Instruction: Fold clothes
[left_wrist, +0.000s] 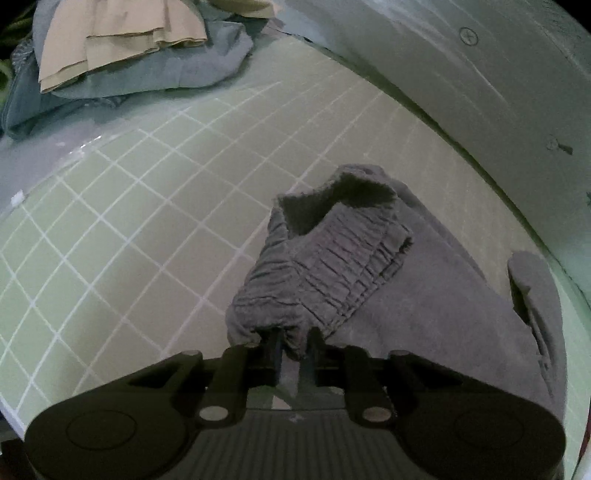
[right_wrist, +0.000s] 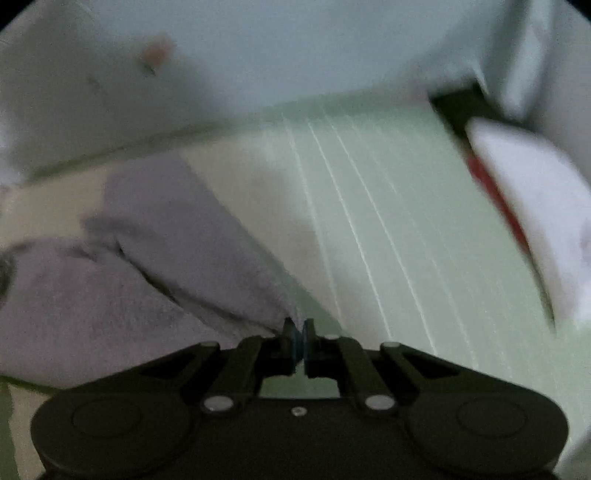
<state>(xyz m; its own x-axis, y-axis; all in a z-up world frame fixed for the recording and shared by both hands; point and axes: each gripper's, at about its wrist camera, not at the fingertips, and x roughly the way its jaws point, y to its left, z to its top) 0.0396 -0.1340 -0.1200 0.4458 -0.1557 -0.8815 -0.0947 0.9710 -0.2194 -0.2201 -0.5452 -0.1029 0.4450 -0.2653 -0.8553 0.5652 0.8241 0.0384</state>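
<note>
Black linkages of the left gripper (left_wrist: 291, 341) fill the bottom of the left wrist view, its fingers pinched on the gathered elastic waistband of a grey garment (left_wrist: 424, 295) (shorts or trousers, hard to say which). From that grip the waistband stands up off the green grid mat (left_wrist: 129, 229), its opening gaping, while the rest of the cloth spreads flat on the mat toward the white wall (left_wrist: 480, 92). At the mat's far corner lies a heap of blue-grey clothes (left_wrist: 147, 77) with a folded tan piece (left_wrist: 122, 40) on top.

In the blurred right wrist view, the right gripper (right_wrist: 298, 334) is closed on a corner of the same garment (right_wrist: 177, 236), which trails across the mat (right_wrist: 406, 221). Beyond the mat's far edge sits a white object with a red stripe (right_wrist: 532, 206).
</note>
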